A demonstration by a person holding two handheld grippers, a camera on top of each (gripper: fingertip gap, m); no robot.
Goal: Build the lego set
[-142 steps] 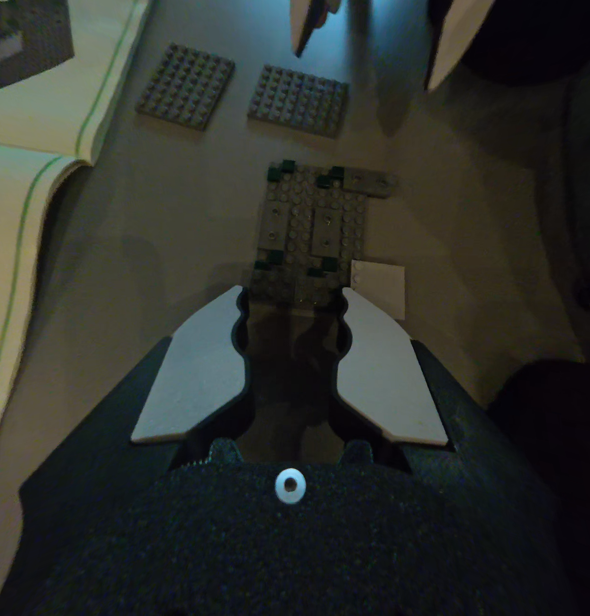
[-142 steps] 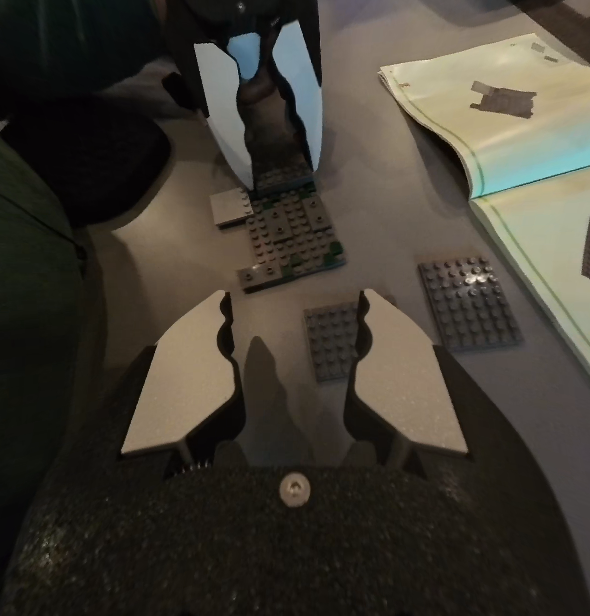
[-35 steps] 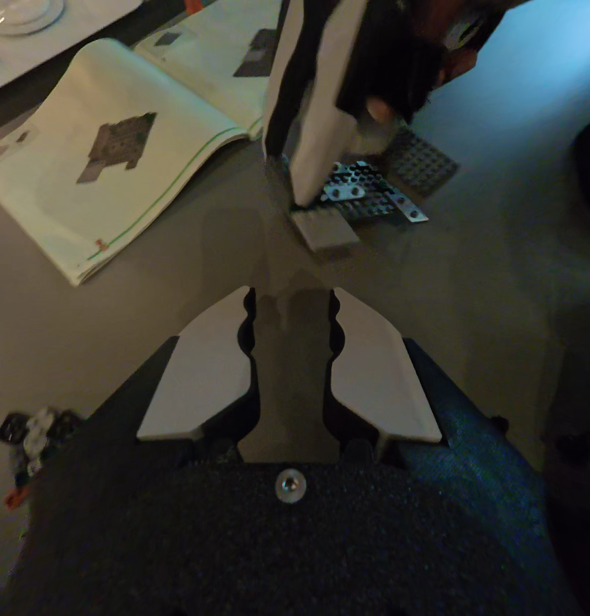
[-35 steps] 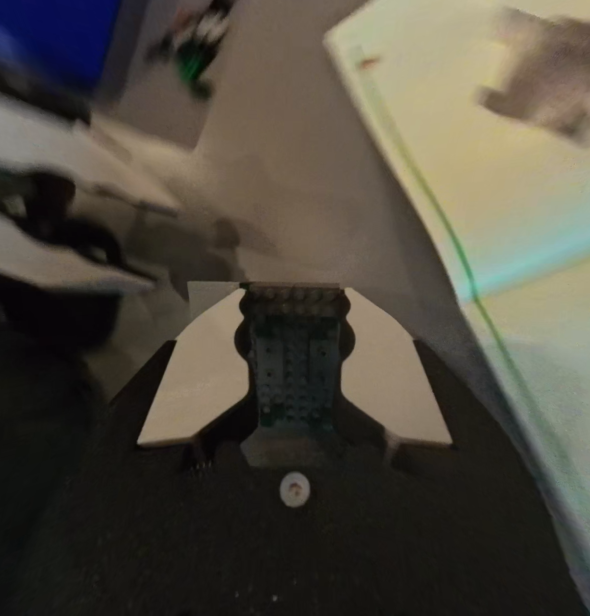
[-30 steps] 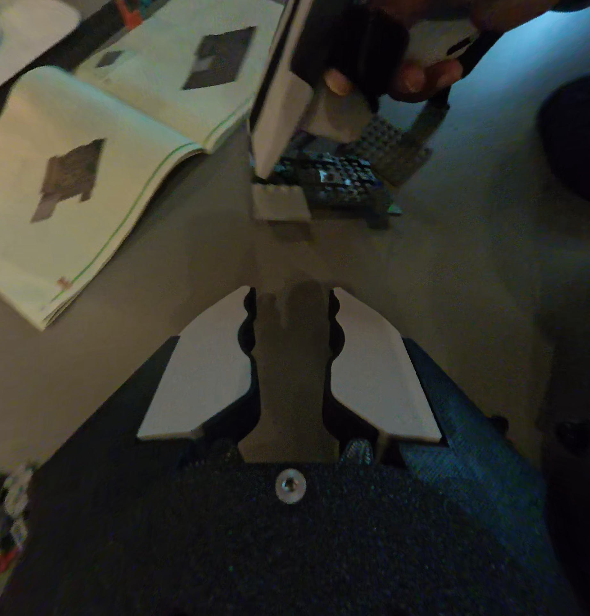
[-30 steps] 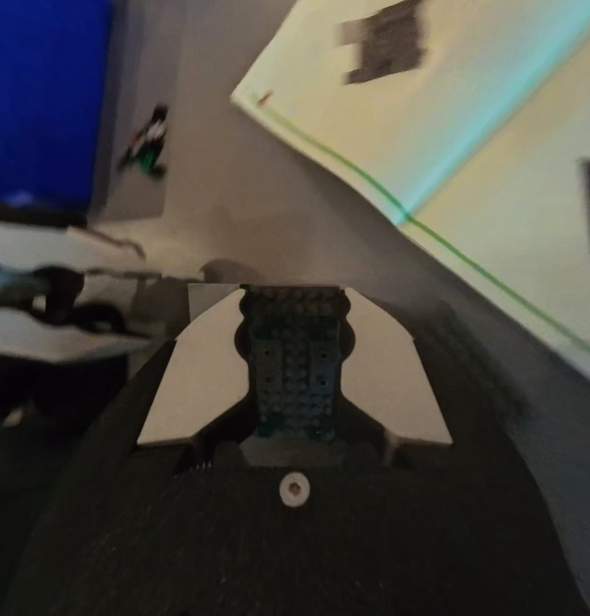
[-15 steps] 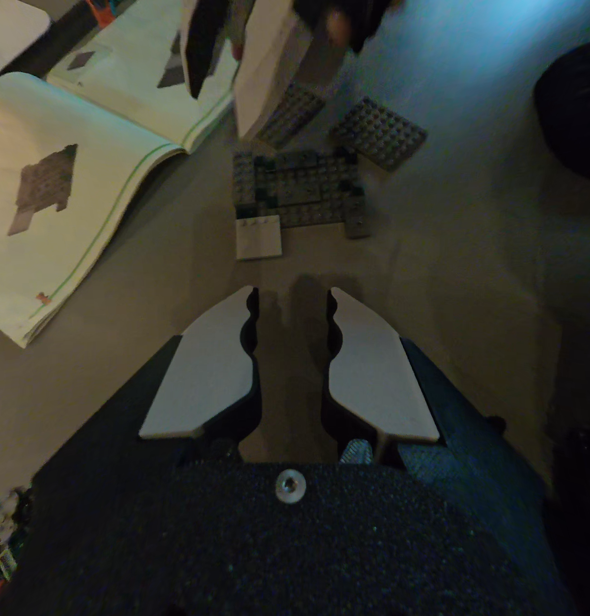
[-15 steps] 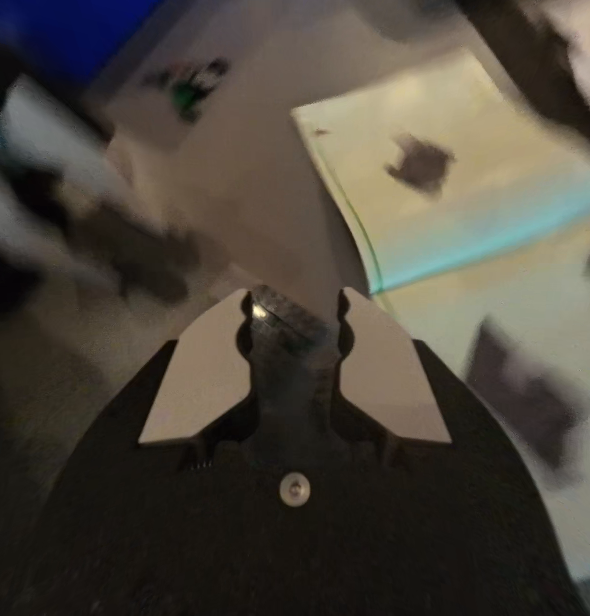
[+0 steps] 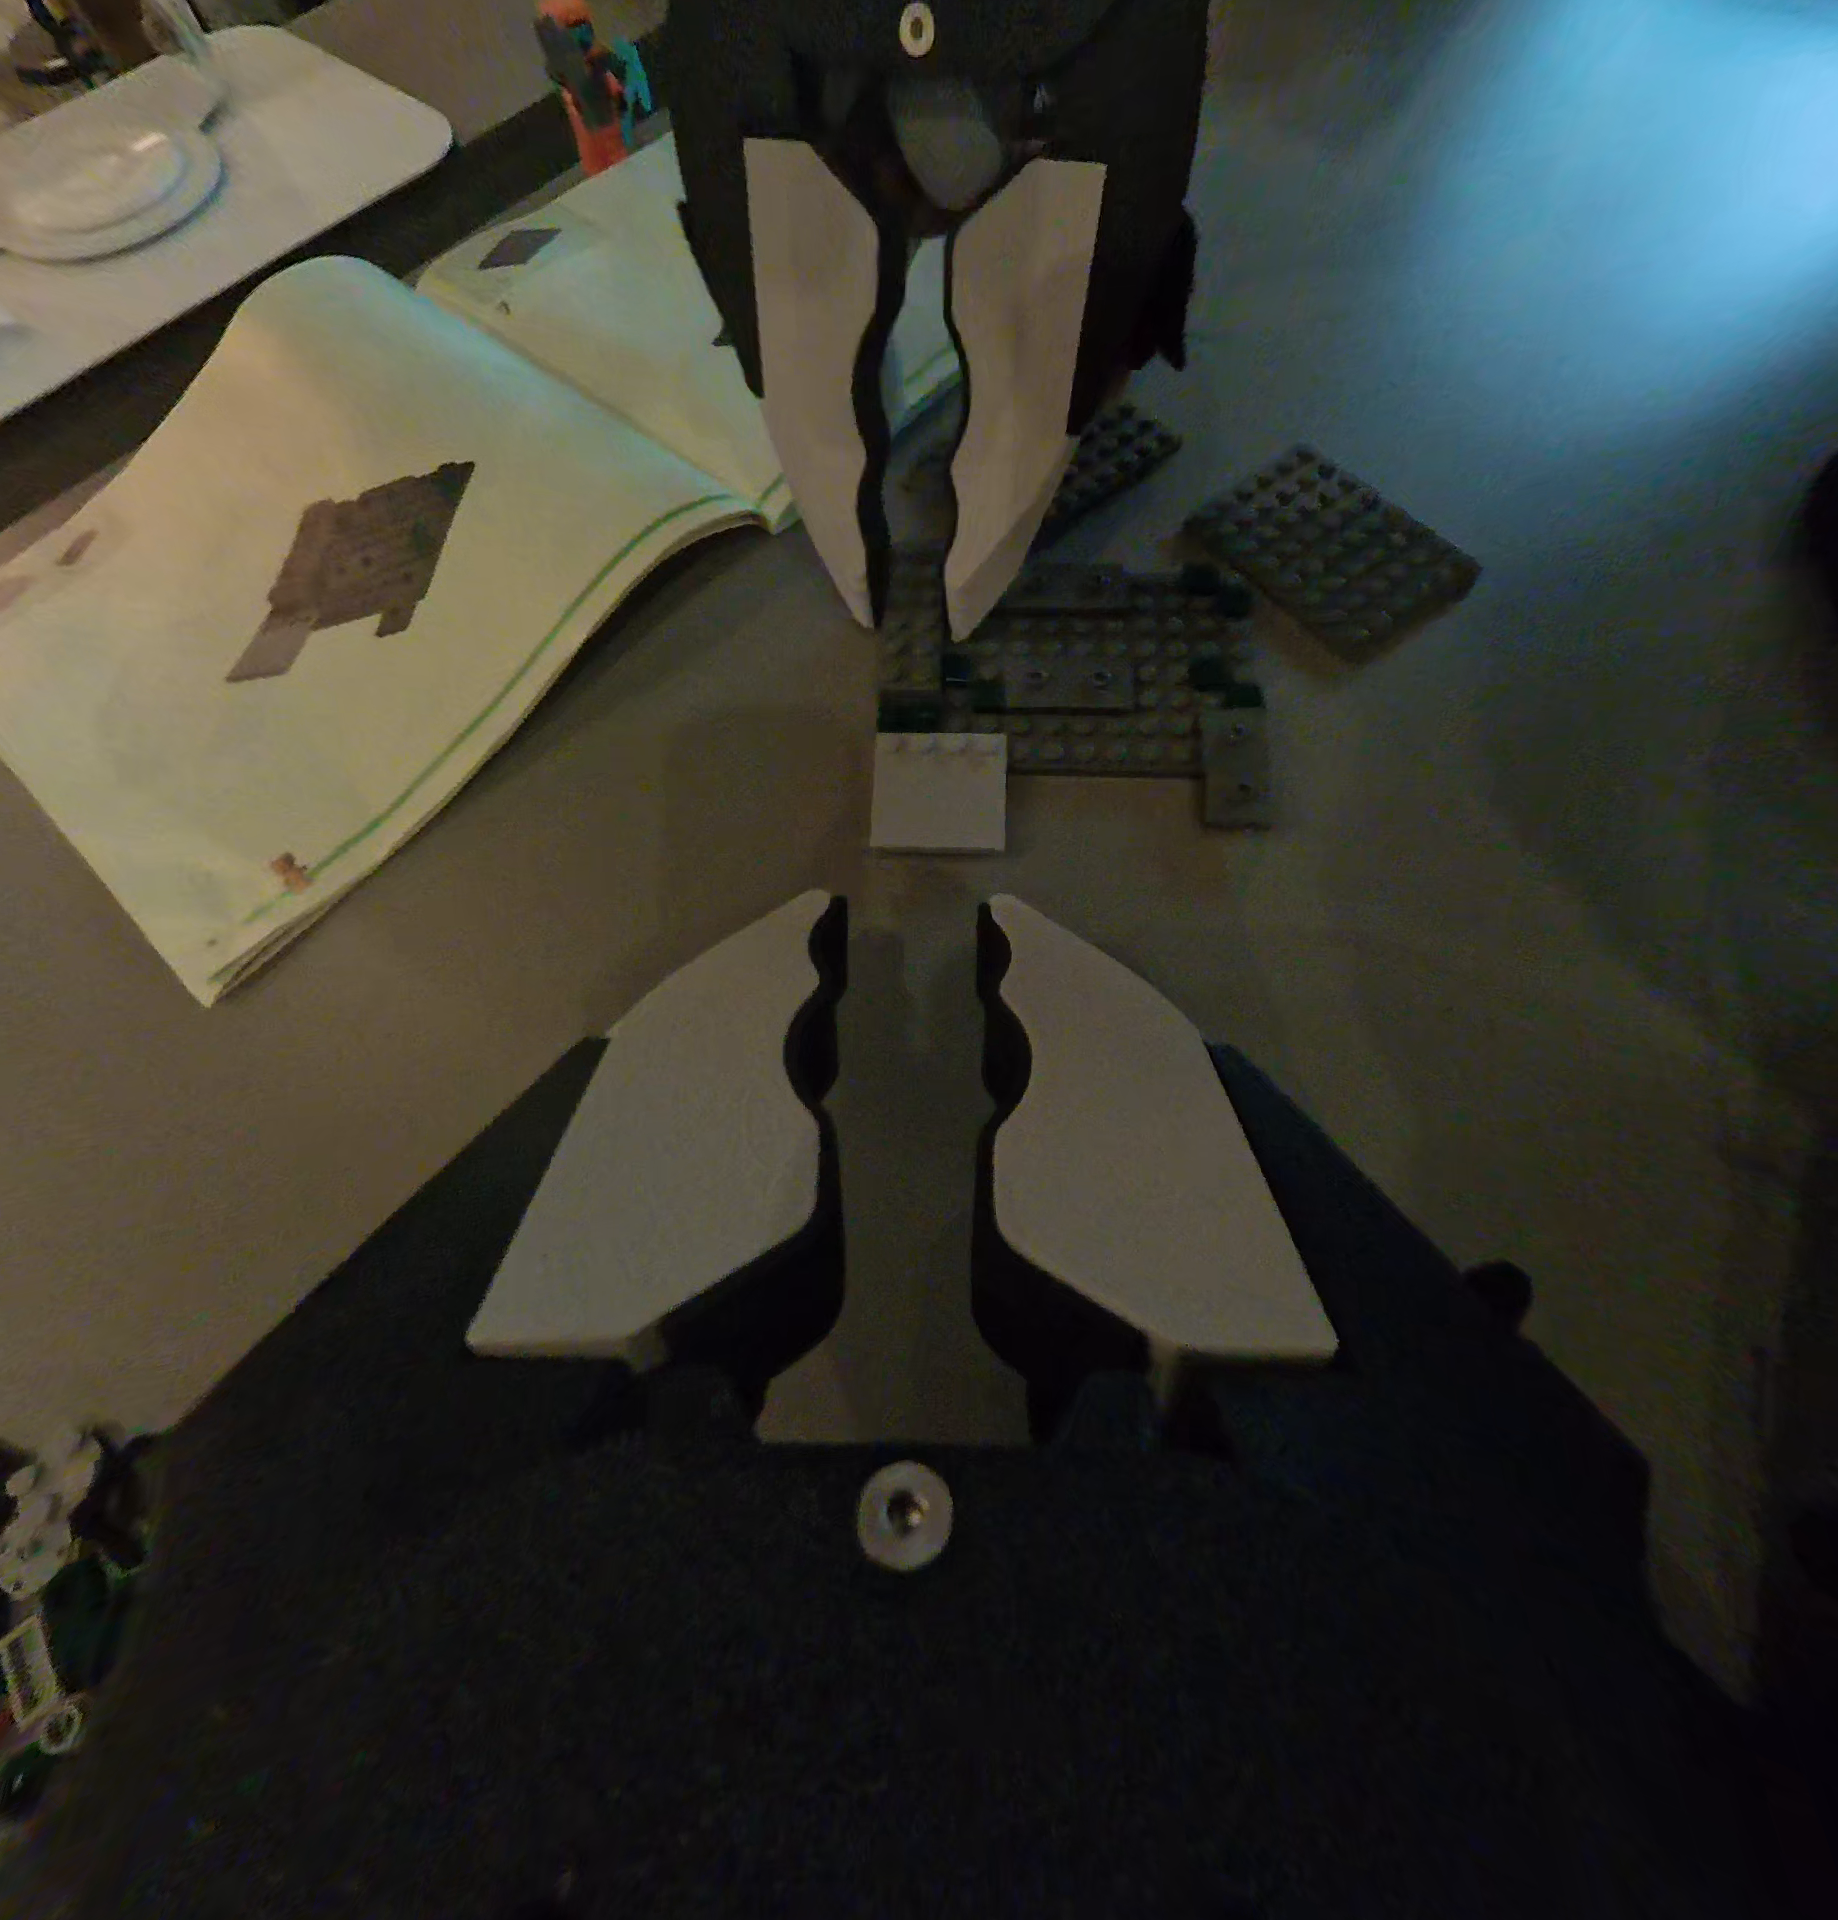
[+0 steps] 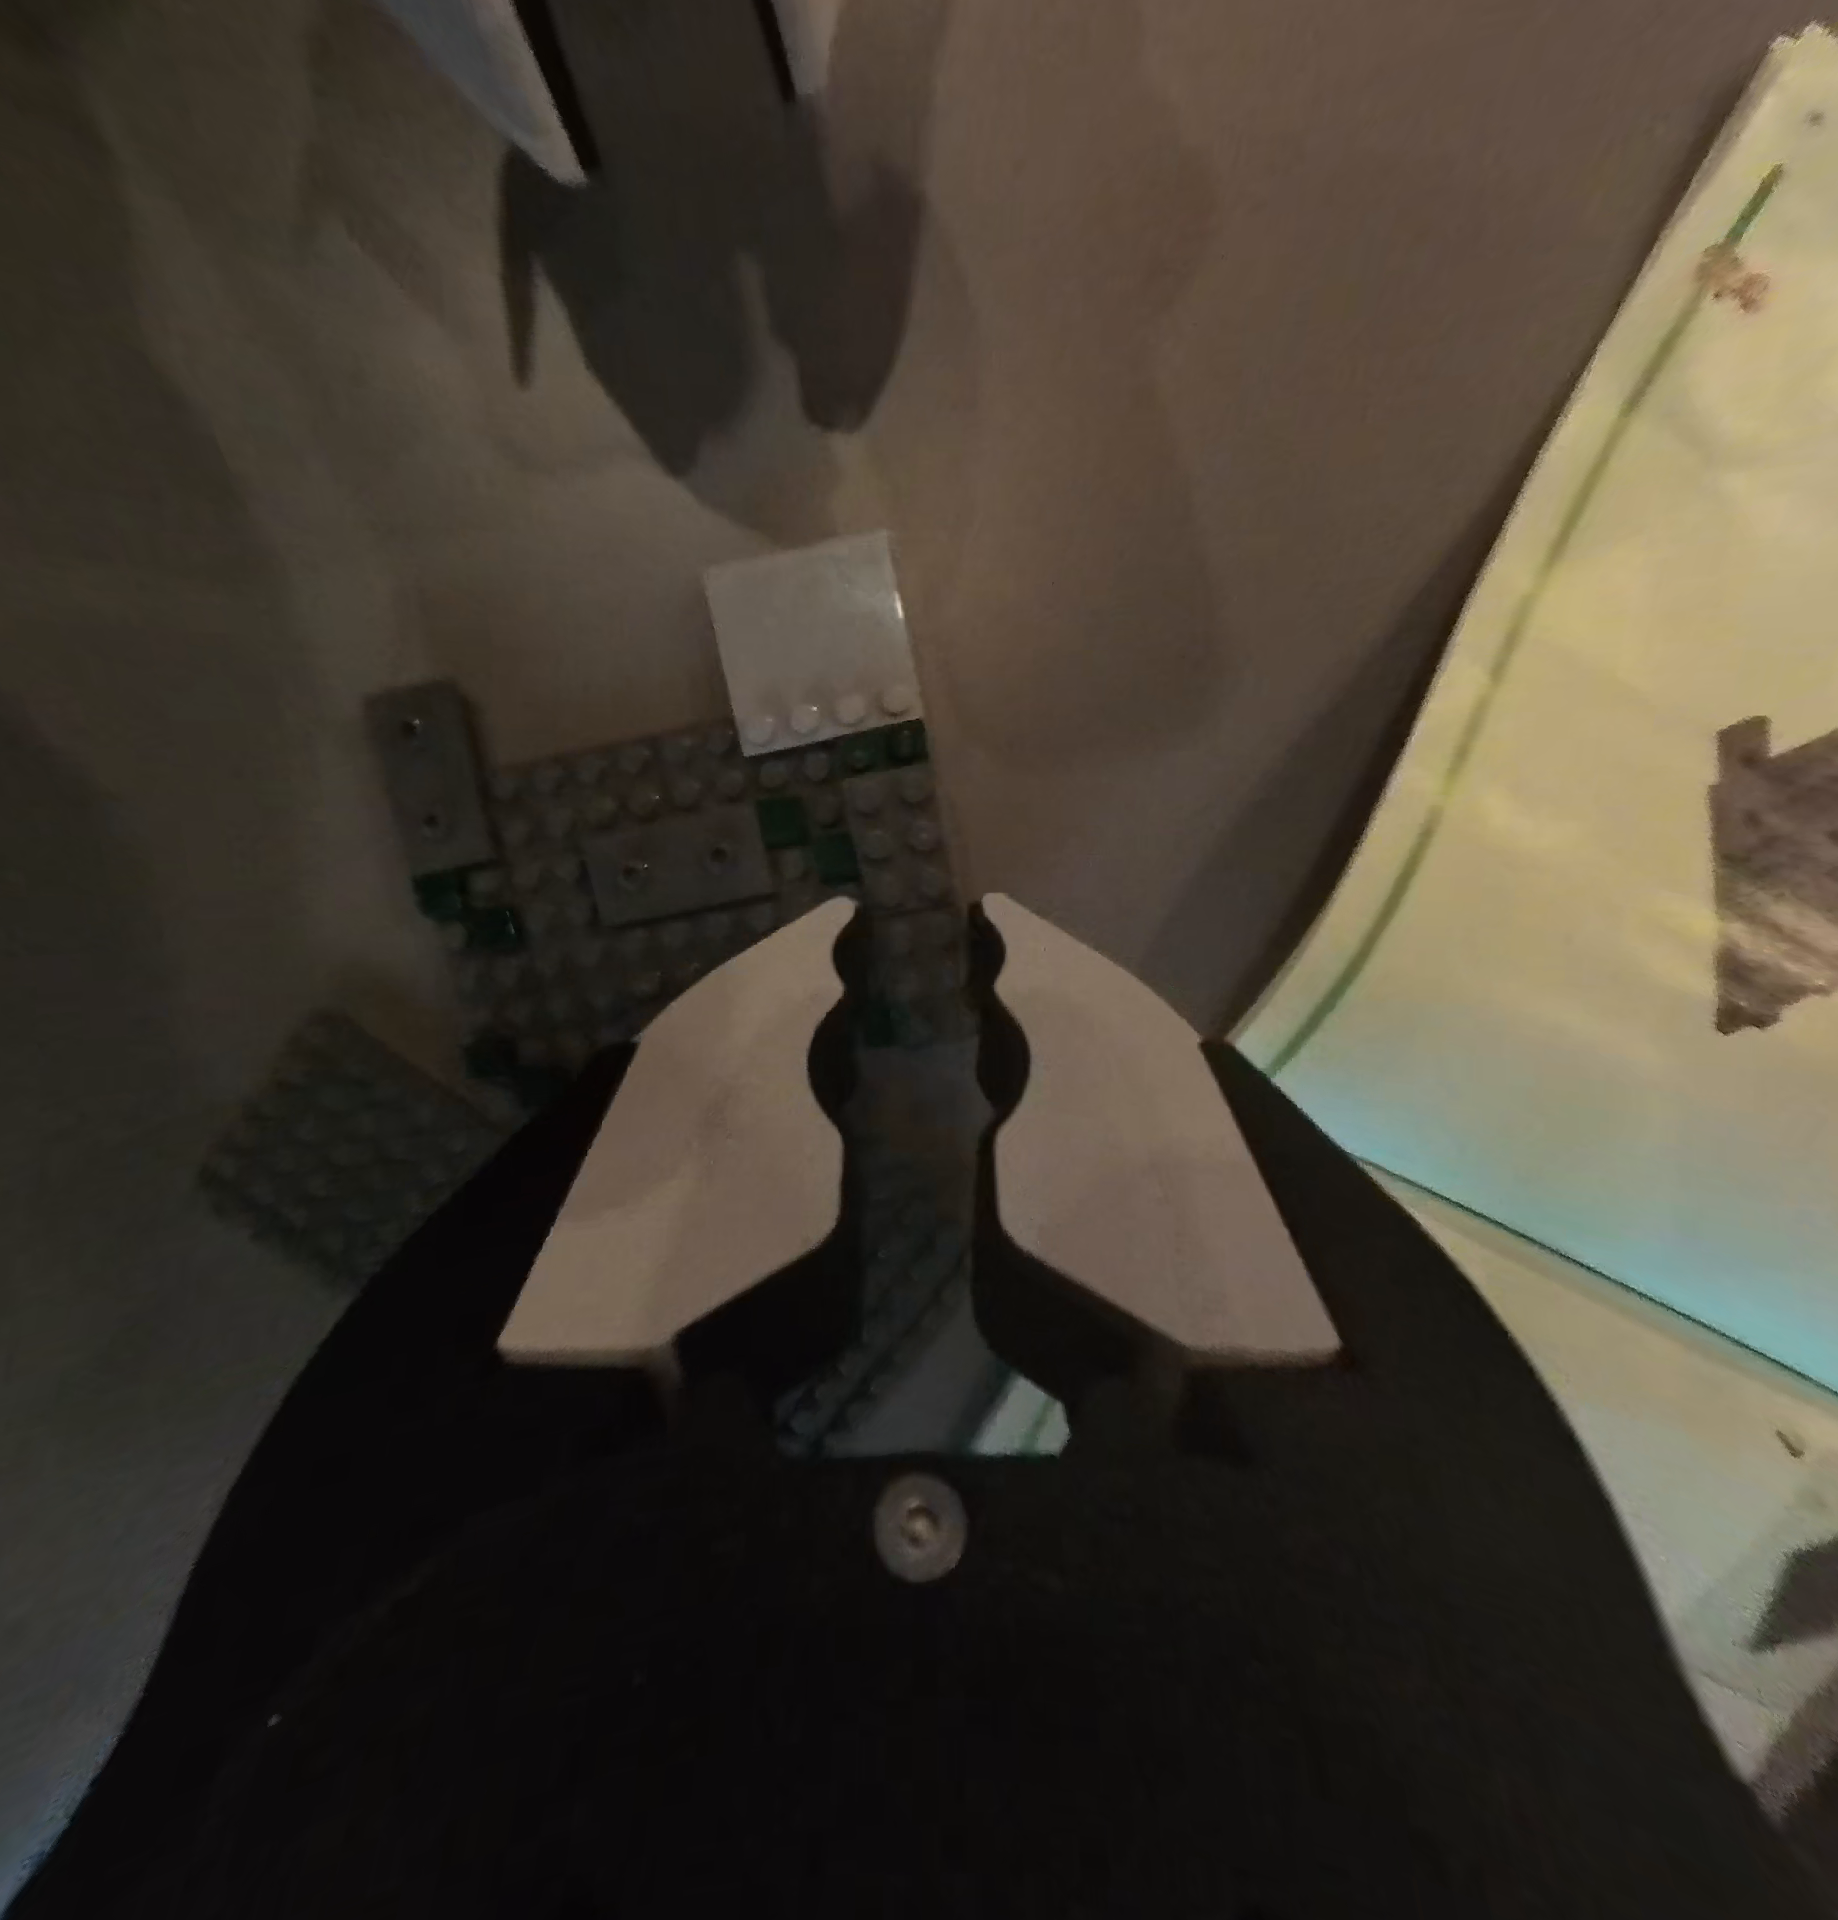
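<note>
Overhead, the right hand-held gripper points down at the near-left corner of the grey Lego assembly on the grey surface. Its white fingers stand a narrow gap apart, one on each side of a narrow dark-grey studded plate that runs along the edge of the assembly nearest the booklet. The fingertips are down at the plate; whether they press on its sides cannot be told from either view.

The assembly lies flat and is built of grey plates with a few dark green pieces, two smooth tiles with holes on top, and a small tile sticking out at one corner. A white plate with a row of studs along one edge joins the assembly's near edge in the left wrist view.

The left hand-held gripper hovers just short of that white plate with its fingers parted and nothing between them.

Beyond the assembly lie two loose grey studded plates, one of them partly hidden behind the right gripper. An open instruction booklet lies to the left, close to the assembly. A white tray sits farther back, and small mixed pieces lie at the lower left edge.
</note>
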